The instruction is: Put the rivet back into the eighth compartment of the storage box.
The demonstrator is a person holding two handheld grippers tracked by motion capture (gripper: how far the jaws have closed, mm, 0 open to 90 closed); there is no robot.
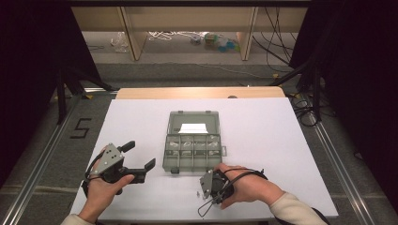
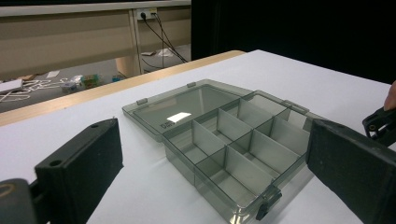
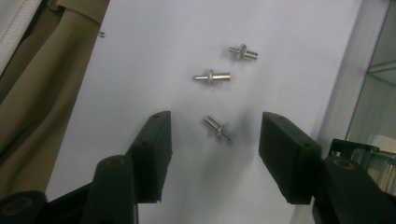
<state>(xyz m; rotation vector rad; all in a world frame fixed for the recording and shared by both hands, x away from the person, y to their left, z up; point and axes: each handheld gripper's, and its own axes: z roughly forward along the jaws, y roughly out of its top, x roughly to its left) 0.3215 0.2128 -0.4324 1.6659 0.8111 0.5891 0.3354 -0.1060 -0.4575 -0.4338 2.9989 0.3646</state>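
Three rivets (image 3: 217,127), one btwn wide-open right gripper (image 3: 215,149), left gripper (image 2: 210,172) open too

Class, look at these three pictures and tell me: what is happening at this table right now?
A person sits at a white table with a gripper in each hand. The right gripper points down with its jaws open on either side of one small metal rivet; two more rivets lie just beyond. The left gripper is held open, aimed at a grey compartment box whose lid lies folded back. The compartments that show in the left gripper view look empty. Nothing is gripped yet.
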